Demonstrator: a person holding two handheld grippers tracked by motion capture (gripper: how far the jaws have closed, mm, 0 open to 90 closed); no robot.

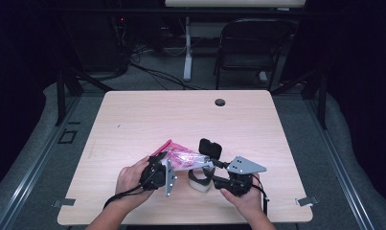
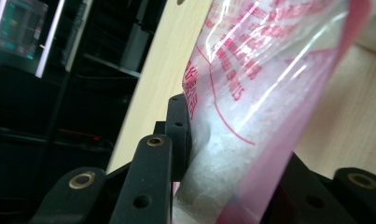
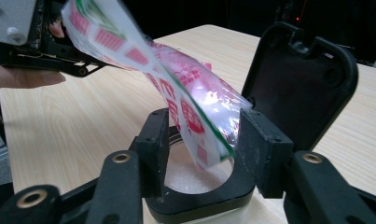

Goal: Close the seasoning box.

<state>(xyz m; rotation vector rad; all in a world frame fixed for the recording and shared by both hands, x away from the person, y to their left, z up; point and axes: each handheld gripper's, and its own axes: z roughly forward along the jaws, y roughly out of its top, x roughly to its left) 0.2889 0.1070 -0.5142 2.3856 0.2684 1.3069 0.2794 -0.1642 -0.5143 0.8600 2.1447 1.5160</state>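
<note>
A clear plastic bag printed in red [image 1: 183, 158], holding a white filling, hangs tilted in the air above the near middle of the wooden table [image 1: 133, 115]. The left gripper [image 2: 232, 154] pinches its upper end between both jaws. Its lower corner dips between the spread jaws of the right gripper [image 3: 199, 140], which have just been opening and do not press on it. Directly beneath sits a white round container [image 1: 199, 181] with a black rim, its black hinged lid [image 1: 210, 148] standing upright.
</note>
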